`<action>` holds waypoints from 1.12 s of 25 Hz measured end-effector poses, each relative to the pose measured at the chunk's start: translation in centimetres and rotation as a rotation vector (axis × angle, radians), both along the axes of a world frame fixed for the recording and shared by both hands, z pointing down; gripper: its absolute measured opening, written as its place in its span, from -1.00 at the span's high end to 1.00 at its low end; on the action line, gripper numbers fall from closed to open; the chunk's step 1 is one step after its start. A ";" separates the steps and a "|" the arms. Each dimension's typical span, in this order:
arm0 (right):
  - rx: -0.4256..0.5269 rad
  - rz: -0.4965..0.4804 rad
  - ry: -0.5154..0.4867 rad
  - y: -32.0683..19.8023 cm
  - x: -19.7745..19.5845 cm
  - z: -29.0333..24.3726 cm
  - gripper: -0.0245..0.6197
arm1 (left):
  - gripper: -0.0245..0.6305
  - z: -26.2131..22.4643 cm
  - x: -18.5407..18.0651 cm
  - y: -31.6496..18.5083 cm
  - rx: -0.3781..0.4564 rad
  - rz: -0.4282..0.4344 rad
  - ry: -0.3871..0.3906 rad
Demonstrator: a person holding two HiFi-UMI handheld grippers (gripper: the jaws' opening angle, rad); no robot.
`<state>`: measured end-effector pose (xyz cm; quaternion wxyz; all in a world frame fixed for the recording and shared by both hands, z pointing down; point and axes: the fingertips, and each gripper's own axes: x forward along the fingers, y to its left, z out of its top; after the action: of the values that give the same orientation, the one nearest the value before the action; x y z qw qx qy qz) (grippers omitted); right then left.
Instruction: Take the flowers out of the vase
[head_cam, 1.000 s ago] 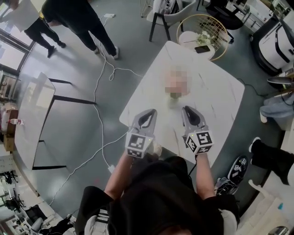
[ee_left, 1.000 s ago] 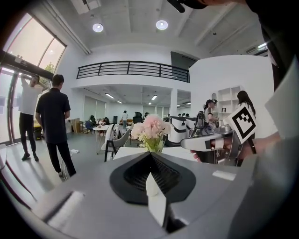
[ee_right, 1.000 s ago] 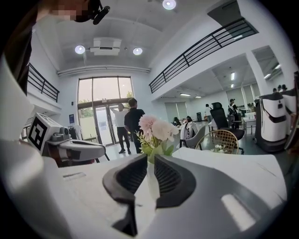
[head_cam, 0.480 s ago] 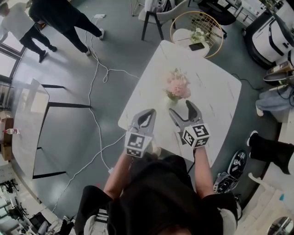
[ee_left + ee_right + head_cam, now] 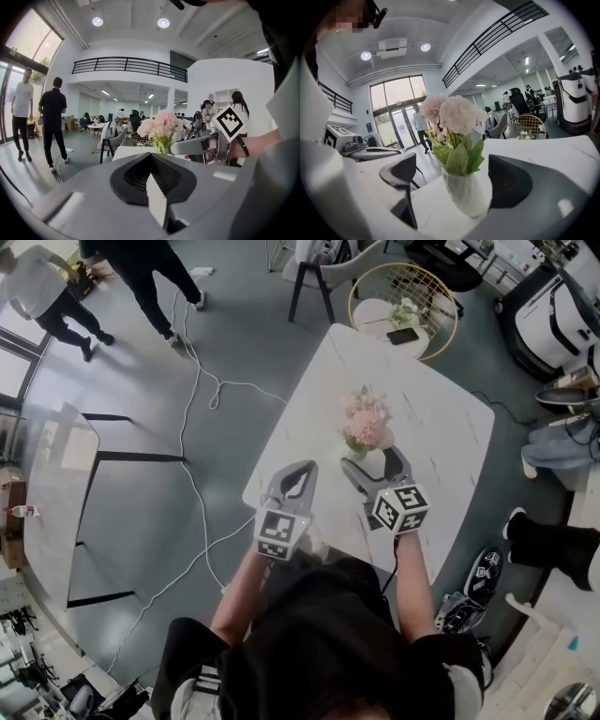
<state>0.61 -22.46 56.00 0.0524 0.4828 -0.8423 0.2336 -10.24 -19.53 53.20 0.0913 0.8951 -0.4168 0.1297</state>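
A bunch of pink flowers stands in a small white vase on the white marble table. My right gripper sits just in front of the vase; its jaws have just been opening and now stand wide. In the right gripper view the vase stands between the two jaws of the right gripper, apart from both pads, with the flowers above. My left gripper is shut and empty, left of the vase. From the left gripper the flowers show ahead.
Beyond the table's far corner stands a round gold wire side table with a phone and small flowers on it, next to a chair. White cables lie on the floor at left, where people walk. Someone's shoes are at the right.
The right gripper went from shut to wide open and moved forward, up to the vase. The left gripper barely moved. The people at the top left walked on.
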 end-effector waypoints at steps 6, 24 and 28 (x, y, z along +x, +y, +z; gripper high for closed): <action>-0.004 -0.008 0.001 -1.2 -0.3 0.3 -0.53 | 0.91 0.4 -0.6 -0.9 -0.008 -0.011 -0.009; 0.012 -0.049 0.023 -3.7 -1.2 0.3 -0.52 | 0.91 0.7 -1.4 -2.6 -0.018 -0.044 -0.021; 0.033 -0.054 0.034 -4.1 -1.2 -0.1 -0.52 | 0.91 0.7 -1.7 -2.7 -0.019 -0.058 -0.022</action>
<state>-0.61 -26.52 55.95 0.0653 0.4645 -0.8578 0.2100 -11.96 -22.25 53.85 0.0988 0.8803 -0.4421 0.1407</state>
